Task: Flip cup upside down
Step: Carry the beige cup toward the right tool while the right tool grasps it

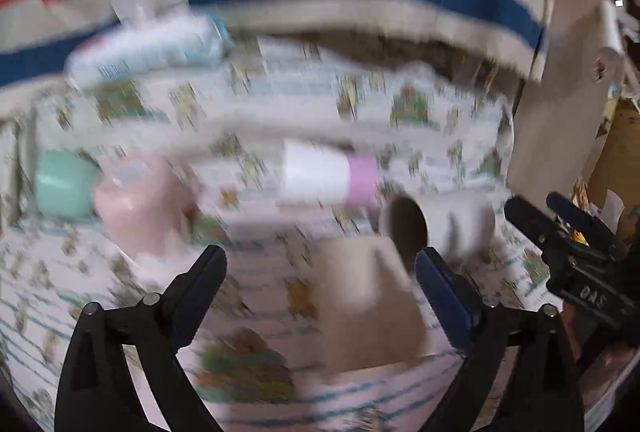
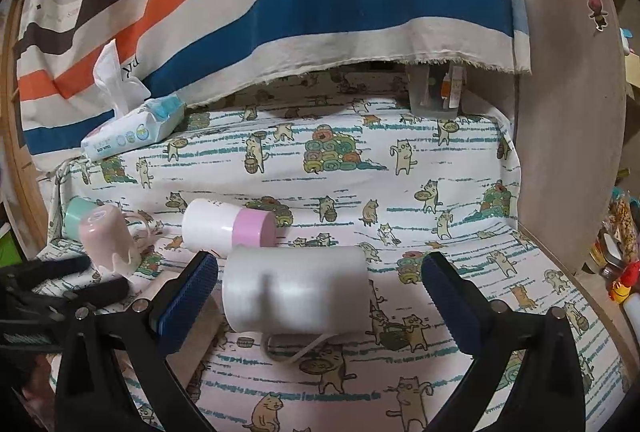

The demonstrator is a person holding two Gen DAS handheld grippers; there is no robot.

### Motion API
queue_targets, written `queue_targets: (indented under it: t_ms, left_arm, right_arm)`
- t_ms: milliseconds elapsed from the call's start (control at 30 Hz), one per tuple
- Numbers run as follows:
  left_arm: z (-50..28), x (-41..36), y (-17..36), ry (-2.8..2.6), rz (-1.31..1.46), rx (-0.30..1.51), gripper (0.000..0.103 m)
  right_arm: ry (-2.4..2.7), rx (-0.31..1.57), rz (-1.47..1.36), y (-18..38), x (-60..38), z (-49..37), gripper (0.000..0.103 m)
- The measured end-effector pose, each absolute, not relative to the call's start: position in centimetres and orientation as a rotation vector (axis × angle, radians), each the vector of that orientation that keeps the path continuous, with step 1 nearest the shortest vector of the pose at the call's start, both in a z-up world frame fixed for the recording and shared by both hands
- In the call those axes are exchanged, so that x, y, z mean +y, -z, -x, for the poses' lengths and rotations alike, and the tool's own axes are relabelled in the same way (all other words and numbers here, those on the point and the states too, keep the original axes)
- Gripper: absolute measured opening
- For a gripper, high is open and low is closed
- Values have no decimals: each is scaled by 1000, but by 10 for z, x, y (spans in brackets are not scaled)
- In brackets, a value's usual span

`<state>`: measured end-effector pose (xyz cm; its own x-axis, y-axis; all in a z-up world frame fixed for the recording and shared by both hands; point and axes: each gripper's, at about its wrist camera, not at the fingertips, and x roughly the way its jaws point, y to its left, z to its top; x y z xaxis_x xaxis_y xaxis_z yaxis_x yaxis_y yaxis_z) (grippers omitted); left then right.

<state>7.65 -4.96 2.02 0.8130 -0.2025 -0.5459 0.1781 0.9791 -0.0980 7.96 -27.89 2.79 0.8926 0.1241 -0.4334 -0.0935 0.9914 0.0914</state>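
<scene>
A: The white cup (image 2: 296, 290) is what we have in front of us, lying on its side on the cat-print cloth (image 2: 460, 192), its long axis running left to right across the right wrist view.

B: Agreed. We see its handle (image 2: 296, 348) low against the cloth, toward us. In the left wrist view the cup (image 1: 440, 228) shows its dark mouth facing left, so the base points to the right.

A: Our right gripper (image 2: 320, 296) stands wide open, with one blue-padded finger on either side of the cup. We cannot tell whether the left pad touches the cup's end; the right pad is clearly apart from it.

B: Our left gripper (image 1: 320, 284) is also spread wide and holds nothing. That view is heavily blurred. Between its fingers we make out a tan block (image 1: 368, 304), with the cup just beyond it to the right.

A: Behind the cup lies a white bottle with a pink cap (image 2: 230, 224), also on its side, cap to the right. Farther left a pink cup (image 2: 106, 240) sits upside down, with a mint-green cup (image 2: 78, 214) just behind it.

B: And a tissue pack (image 2: 132, 128) rests at the back left, under the striped fabric (image 2: 280, 4).
</scene>
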Motion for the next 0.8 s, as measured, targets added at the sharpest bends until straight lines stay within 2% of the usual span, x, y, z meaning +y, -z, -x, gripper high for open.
queue_targets:
  t_ms: [33, 200, 500, 800]
  left_arm:
    - [-70, -43, -23, 189, 35, 529, 102]
    - [-50, -8, -30, 154, 35, 330, 103]
    - [-45, 30, -23, 136, 67, 241, 103]
    - [-39, 23, -14, 75, 14, 185, 103]
  right_arm:
    - [-116, 448, -69, -29, -278, -79, 103]
    - [-124, 411, -58, -33, -275, -75, 103]
    - [-114, 418, -22, -50, -257, -68, 103]
    - [-169, 496, -18, -66, -218, -61, 103]
